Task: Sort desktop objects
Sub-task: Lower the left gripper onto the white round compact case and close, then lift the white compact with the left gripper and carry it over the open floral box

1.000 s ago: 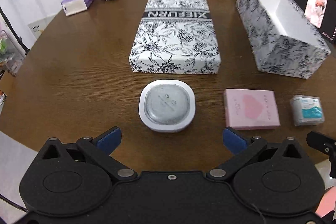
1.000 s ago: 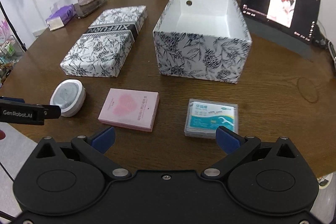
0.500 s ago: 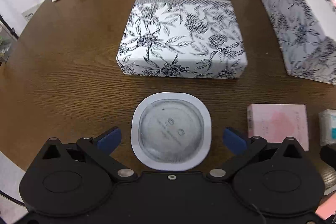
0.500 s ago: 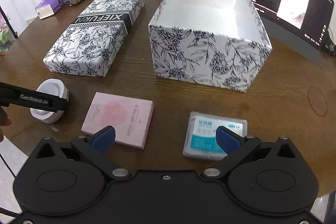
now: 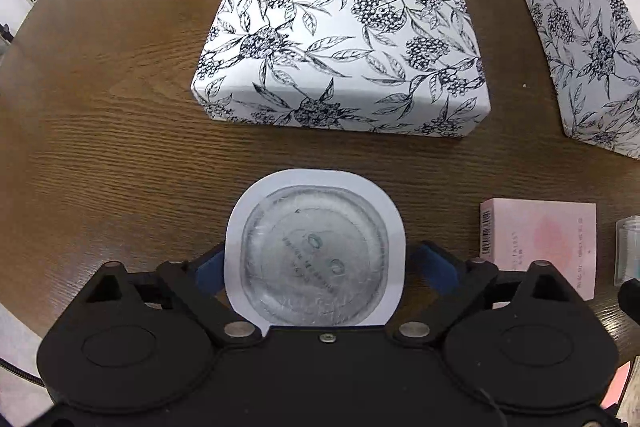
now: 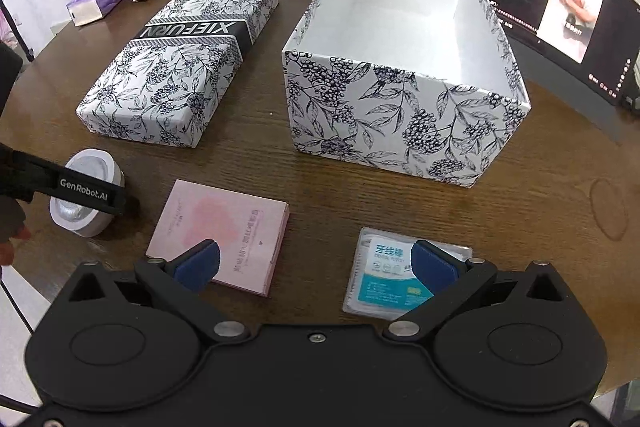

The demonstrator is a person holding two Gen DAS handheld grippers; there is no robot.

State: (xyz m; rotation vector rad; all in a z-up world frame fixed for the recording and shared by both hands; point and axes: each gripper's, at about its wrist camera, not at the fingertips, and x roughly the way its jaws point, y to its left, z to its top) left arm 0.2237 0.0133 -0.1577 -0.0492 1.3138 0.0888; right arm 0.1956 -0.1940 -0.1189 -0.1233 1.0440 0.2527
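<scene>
Left gripper, jaws spread, straddles the white rounded-square plastic case before the floral lid; right gripper gapes idle. Uneven closing may squirt it free.

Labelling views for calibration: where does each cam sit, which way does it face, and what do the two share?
Left wrist: on the left gripper, low, facing forward over the white round case between its blue pads toward the patterned lid.
Right wrist: on the right gripper, higher, facing the open patterned box; a gloved hand shows at the left edge.
Shared: case, lid, box, pink booklet.
</scene>
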